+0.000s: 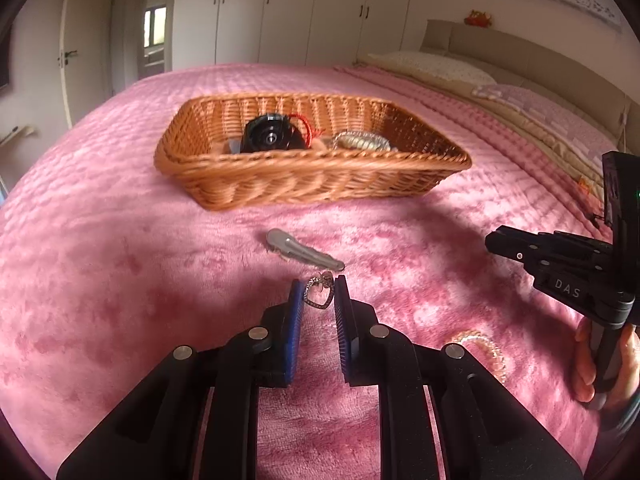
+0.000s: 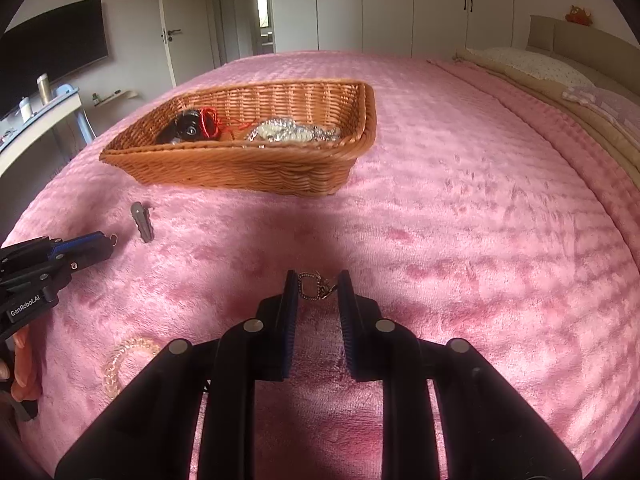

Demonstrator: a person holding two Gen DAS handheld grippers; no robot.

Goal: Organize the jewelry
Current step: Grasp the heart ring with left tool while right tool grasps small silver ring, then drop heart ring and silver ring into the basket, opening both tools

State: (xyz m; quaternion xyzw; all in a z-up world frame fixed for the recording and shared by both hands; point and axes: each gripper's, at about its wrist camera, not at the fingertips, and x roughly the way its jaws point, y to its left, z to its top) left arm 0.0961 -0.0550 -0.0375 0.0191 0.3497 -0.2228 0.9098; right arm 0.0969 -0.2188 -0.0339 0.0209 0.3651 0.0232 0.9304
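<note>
A wicker basket [image 1: 312, 184] [image 2: 248, 168] sits on the pink bedspread and holds a black round object [image 1: 268, 136], a red cord [image 2: 210, 122] and silver jewelry [image 2: 288, 132]. My left gripper [image 1: 319, 286] is open around a heart-shaped pendant [image 1: 319, 294] lying on the bed; its jaws stand either side without touching. My right gripper [image 2: 318, 280] is open around a small square pendant with a clasp [image 2: 312, 286]. A grey hair clip [image 1: 300, 250] [image 2: 142, 222] lies between the left gripper and the basket. A clear coil bracelet [image 1: 486, 350] [image 2: 124, 360] lies between the two grippers.
The pink bedspread [image 2: 460, 220] reaches all around. Pillows [image 1: 432, 66] and a headboard are at the right. Wardrobe doors [image 2: 392, 4] stand behind. A desk with bottles [image 2: 40, 100] and a dark TV are at the far left.
</note>
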